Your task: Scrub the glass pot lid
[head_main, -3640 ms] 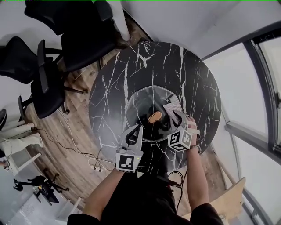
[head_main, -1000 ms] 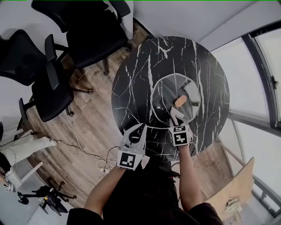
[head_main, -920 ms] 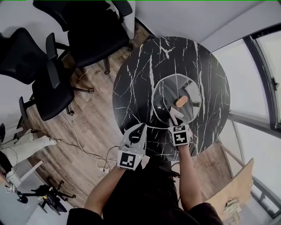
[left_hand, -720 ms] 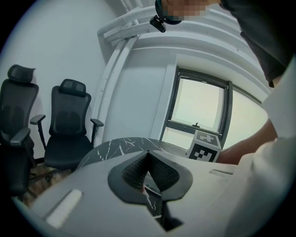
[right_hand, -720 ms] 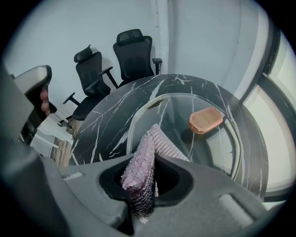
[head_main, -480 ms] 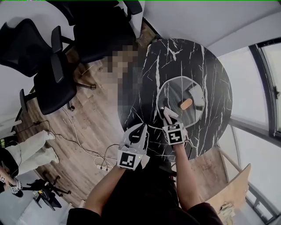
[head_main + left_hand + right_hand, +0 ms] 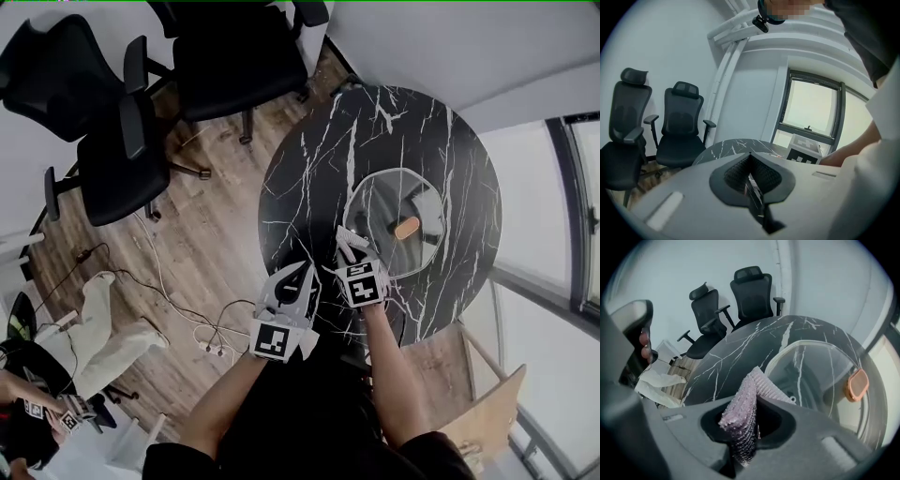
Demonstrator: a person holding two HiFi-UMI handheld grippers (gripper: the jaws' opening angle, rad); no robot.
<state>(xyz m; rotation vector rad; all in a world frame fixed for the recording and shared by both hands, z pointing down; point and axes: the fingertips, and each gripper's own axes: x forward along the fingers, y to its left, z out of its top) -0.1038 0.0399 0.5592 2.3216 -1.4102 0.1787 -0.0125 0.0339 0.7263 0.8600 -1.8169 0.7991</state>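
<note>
The glass pot lid [image 7: 398, 220] lies flat on the round black marble table [image 7: 309, 178], its orange knob [image 7: 407, 228] on top. My right gripper [image 7: 345, 240] hovers at the lid's near-left rim, shut on a folded purple-grey scrubbing cloth [image 7: 744, 414]. In the right gripper view the lid [image 7: 818, 373] and knob [image 7: 858, 384] lie ahead and to the right of the right gripper [image 7: 750, 397]. My left gripper [image 7: 298, 277] hangs beside the table's near edge, over the floor. Seen from its own camera, the left gripper [image 7: 751, 161] is shut with nothing between the jaws.
Black office chairs [image 7: 112, 141] stand left of the table on the wooden floor, with cables [image 7: 202, 333] running across it. A person's legs in pale trousers [image 7: 103, 328] are at the lower left. A window [image 7: 572, 216] runs along the right. A wooden board [image 7: 483, 375] sits near the table's near-right side.
My right gripper has drawn back with the cloth from over the lid to its near-left rim. The lid stays flat on the table. The left gripper stays off the table edge.
</note>
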